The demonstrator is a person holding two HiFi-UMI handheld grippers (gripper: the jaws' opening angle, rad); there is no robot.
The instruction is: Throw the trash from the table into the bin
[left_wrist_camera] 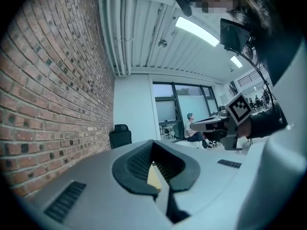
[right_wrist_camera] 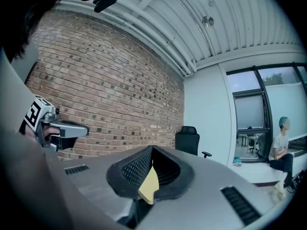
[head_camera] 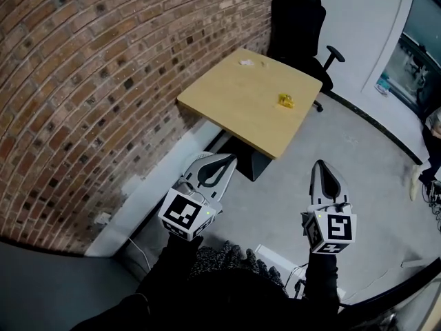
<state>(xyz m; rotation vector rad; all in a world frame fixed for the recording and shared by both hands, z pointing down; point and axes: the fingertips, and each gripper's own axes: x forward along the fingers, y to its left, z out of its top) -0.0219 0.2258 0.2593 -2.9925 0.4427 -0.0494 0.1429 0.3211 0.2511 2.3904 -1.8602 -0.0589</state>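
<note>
A light wooden table (head_camera: 234, 109) stands against the brick wall ahead of me. On it lie a crumpled yellow piece of trash (head_camera: 285, 101) near its right edge and a small white scrap (head_camera: 245, 63) at its far corner. My left gripper (head_camera: 227, 159) and right gripper (head_camera: 320, 165) are held side by side over the floor, short of the table and pointing level toward it. Both are shut with nothing between the jaws. In the left gripper view the left gripper (left_wrist_camera: 153, 145) shows its tips together, as does the right gripper (right_wrist_camera: 152, 150) in its own view. No bin is in view.
A black office chair (head_camera: 298, 21) stands behind the table. The brick wall (head_camera: 83, 81) runs along the left. A black table base (head_camera: 253, 163) sits under the near edge. A white device with cables (head_camera: 277, 259) lies on the floor by my feet. A person (right_wrist_camera: 280, 147) sits by the far windows.
</note>
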